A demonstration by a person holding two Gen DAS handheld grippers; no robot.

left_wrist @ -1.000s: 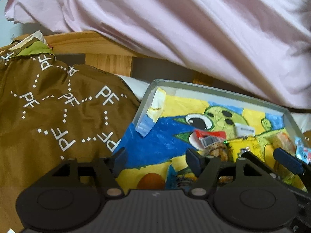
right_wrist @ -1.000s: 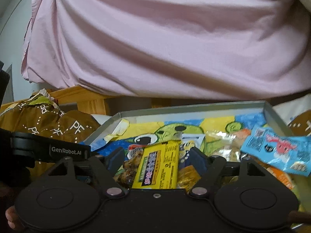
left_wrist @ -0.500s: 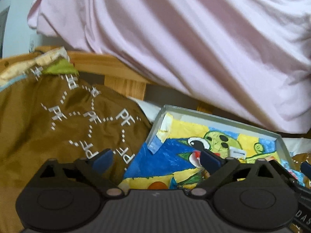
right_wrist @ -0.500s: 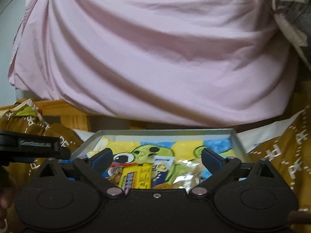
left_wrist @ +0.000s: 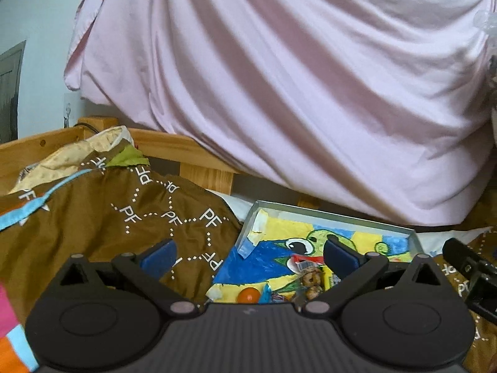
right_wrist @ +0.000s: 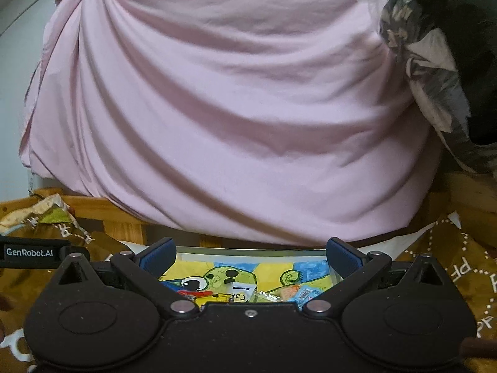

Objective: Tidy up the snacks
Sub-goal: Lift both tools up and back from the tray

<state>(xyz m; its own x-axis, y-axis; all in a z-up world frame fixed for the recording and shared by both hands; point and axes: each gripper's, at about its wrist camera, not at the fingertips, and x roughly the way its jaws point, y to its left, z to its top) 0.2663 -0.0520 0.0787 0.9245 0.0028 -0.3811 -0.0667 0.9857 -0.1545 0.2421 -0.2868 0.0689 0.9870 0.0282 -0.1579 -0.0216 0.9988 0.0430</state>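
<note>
A grey tray lined with a yellow and blue cartoon drawing lies on a brown quilt. Several snack packets sit in it, among them a cookie packet and an orange ball. My left gripper is open and empty, held back from the tray's left front. My right gripper is open and empty, held back in front of the tray. White and blue packets show between its fingers.
A brown quilt printed "PF" surrounds the tray. A wooden bed frame runs behind it. A pink sheet hangs over the back. The other gripper's body shows at the right of the left wrist view.
Both grippers have opened wide and pulled back and up from the tray. The yellow packet that sat between the right fingers now lies in the tray.
</note>
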